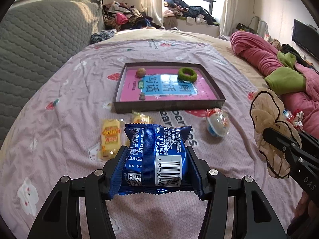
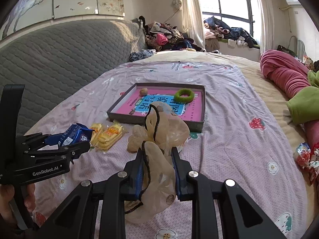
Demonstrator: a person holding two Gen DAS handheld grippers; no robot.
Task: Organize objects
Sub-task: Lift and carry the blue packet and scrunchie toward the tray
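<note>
My left gripper is shut on a blue snack packet and holds it above the bed sheet; it also shows in the right wrist view. My right gripper is shut on a beige sheer scrunchie, seen too in the left wrist view. A dark shallow box with a pink book inside lies ahead, holding a walnut and a green ring. Two yellow snack packets lie in front of the box.
A small jelly cup lies right of the yellow packets. A pink and green blanket and more wrapped sweets are at the right. A grey quilted headboard is on the left. Clothes are piled at the back by the window.
</note>
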